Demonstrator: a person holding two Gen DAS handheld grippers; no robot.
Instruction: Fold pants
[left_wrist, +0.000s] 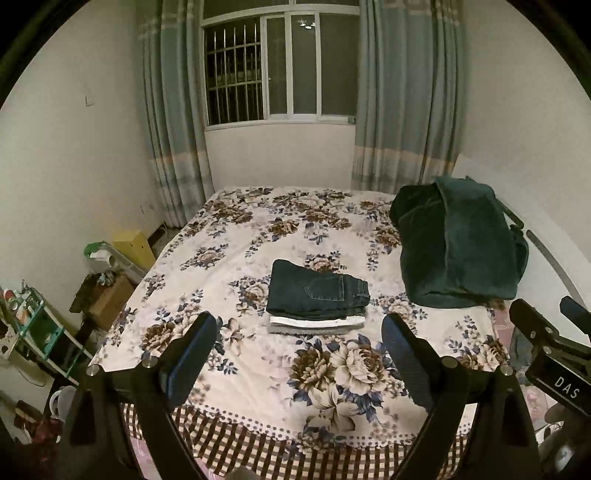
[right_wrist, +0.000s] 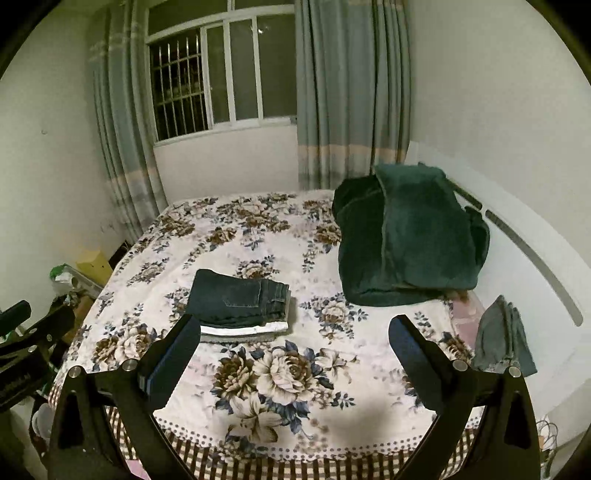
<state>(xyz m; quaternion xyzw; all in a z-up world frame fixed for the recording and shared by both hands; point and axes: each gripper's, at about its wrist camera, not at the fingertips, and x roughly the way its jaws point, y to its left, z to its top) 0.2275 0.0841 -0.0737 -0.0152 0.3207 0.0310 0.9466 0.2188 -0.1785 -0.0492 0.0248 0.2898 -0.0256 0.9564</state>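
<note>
Dark blue jeans (left_wrist: 314, 290) lie folded on top of a small stack of folded light garments (left_wrist: 317, 323) in the middle of the floral bedspread (left_wrist: 258, 369). The jeans also show in the right wrist view (right_wrist: 236, 299). My left gripper (left_wrist: 299, 328) is open and empty, held back above the near part of the bed, short of the stack. My right gripper (right_wrist: 295, 332) is open and empty too, held above the bed to the right of the stack. It also shows at the right edge of the left wrist view (left_wrist: 546, 314).
A dark green blanket (left_wrist: 458, 243) is heaped at the bed's right side by the white headboard (right_wrist: 517, 236). A grey cloth (right_wrist: 504, 336) lies at the right edge. Boxes and a shelf (left_wrist: 33, 332) crowd the floor left of the bed. Window and curtains stand behind.
</note>
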